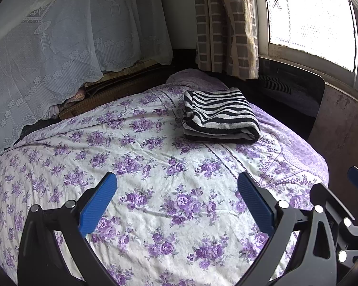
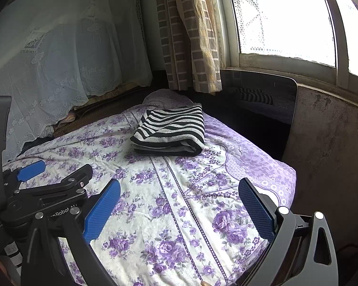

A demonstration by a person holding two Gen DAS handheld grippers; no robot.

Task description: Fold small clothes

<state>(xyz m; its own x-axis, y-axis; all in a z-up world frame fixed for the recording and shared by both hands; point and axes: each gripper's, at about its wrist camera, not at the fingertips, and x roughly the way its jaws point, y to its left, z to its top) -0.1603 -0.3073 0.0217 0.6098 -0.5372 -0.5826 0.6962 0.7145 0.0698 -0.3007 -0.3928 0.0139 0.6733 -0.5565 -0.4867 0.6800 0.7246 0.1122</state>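
1. A bed covered by a white cotton sheet printed with purple roses (image 1: pixel 155 166) fills the lower and middle part of both views; the sheet is lightly creased.
2. Toward the right of the frame the sheet changes to a lilac patterned border (image 2: pixel 257 164).
3. A folded black-and-white striped knit garment (image 1: pixel 219 116) lies flat on the sheet, upper centre of the frame, near the bed's far end.

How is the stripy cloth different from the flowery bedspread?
The stripy cloth has black and white stripes; the bedspread has purple flowers on white. The cloth is folded into a small thick bundle; the bedspread lies spread out flat, far bigger. The cloth sits on top; the bedspread is underneath. Both are soft fabric.
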